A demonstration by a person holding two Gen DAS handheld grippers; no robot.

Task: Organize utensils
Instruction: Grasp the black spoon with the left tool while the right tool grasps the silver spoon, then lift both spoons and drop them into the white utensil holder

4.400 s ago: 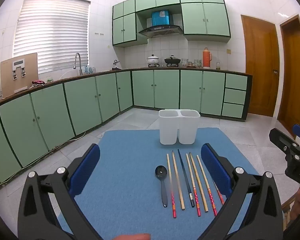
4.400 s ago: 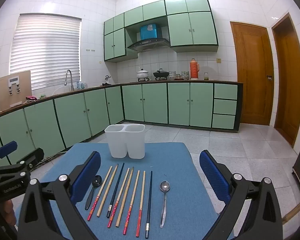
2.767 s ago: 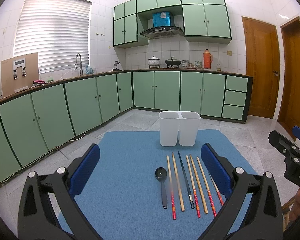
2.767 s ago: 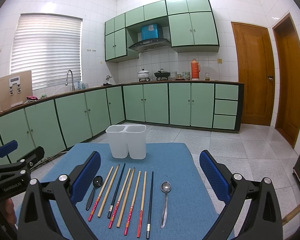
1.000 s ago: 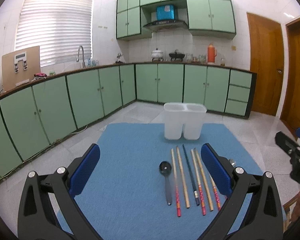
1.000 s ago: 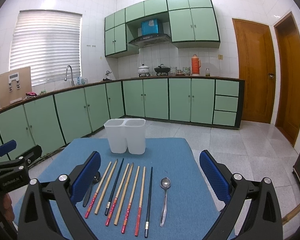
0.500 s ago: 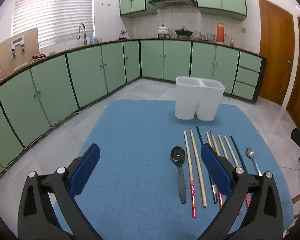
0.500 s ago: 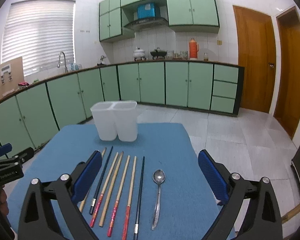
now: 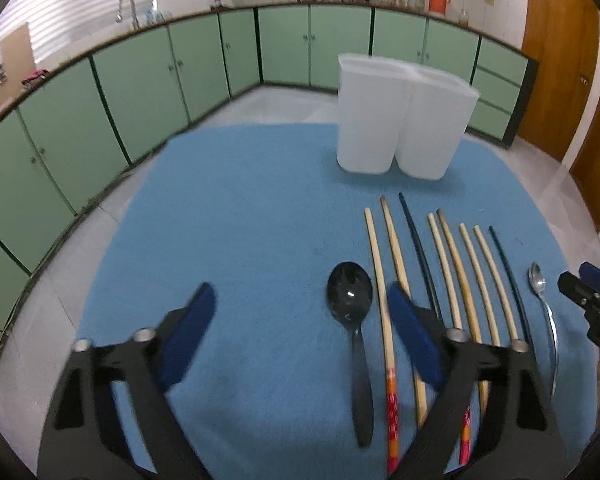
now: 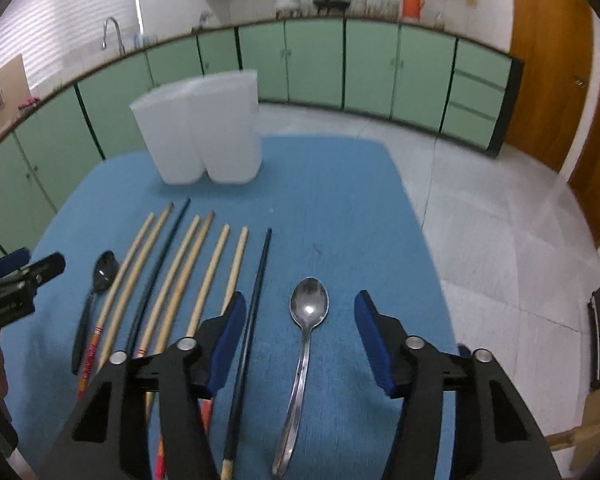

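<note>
Two spoons lie on the blue mat [image 10: 340,184]: one black spoon [image 9: 350,304] at lower centre and one metal spoon [image 10: 306,320]. Eight chopsticks sit in a row between them, six wooden chopsticks [image 10: 204,276] and two dark chopsticks [image 10: 256,300], though blur makes the lower ends hard to separate. One white two-compartment holder [image 10: 200,128] stands at upper left.

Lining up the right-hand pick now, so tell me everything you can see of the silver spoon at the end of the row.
The silver spoon is shiny metal with an oval bowl facing up and a slim, slightly curved handle running toward the camera. It lies flat on the blue mat, rightmost in the row, beside a dark chopstick without touching it. The right gripper is above it, jaws closing, with nothing gripped.
</note>
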